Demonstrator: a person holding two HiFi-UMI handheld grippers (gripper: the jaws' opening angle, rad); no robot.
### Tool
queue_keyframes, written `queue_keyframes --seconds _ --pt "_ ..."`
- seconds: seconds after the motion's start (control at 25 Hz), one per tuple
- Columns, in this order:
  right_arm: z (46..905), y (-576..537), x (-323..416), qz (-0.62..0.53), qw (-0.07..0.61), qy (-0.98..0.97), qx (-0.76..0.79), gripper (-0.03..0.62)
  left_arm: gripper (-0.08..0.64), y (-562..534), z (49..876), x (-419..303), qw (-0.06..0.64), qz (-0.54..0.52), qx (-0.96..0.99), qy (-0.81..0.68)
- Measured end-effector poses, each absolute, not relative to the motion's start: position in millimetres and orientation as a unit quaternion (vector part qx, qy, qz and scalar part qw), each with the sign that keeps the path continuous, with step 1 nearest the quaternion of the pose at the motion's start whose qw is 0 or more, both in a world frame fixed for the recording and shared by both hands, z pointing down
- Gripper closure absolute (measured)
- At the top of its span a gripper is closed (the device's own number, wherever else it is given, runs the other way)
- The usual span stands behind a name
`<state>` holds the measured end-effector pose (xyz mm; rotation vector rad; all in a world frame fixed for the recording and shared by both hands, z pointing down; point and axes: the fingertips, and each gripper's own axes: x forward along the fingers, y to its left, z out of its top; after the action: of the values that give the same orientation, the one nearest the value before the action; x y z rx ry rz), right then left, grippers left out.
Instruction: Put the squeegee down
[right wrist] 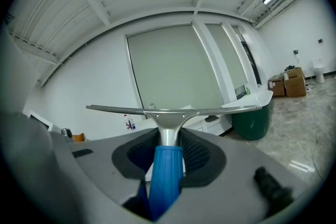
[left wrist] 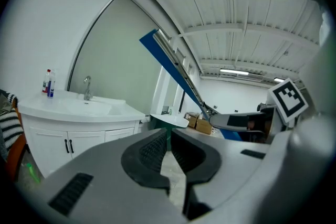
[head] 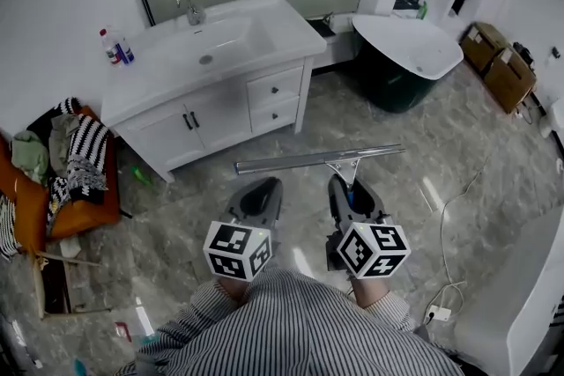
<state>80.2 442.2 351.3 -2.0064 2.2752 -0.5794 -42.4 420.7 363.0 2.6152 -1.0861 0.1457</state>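
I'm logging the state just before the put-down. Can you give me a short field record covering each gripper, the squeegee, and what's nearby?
right gripper: shut on the squeegee's blue handle
left gripper: jaws close together, nothing between them
squeegee: held in the air, blade level across the front, not yet set down
vanity: white, ahead and to the left, with a sink and faucet
bottles: at the vanity's back left corner
floor: marbled tile below the grippers

A striped shirt (head: 291,335), grey hand-held grippers (head: 264,186) (head: 345,182) bearing black-and-white marker cubes (head: 238,249) (head: 374,249).
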Motion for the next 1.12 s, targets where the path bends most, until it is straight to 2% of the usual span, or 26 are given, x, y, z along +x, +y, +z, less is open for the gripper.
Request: queue_keyframes --seconds 0.44,1.12 --pt "358.2 358.7 61.5 -0.192 0.024 0.725 -0.661 0.471 0.528 340.8 377.8 -68.8 0.164 0.063 0.911 -0.374" --pt "379.3 265.8 71.2 -0.214 0.007 0.739 -0.638 0.471 0.528 259.6 400.2 -54.9 0.188 0.059 0.903 -0.381"
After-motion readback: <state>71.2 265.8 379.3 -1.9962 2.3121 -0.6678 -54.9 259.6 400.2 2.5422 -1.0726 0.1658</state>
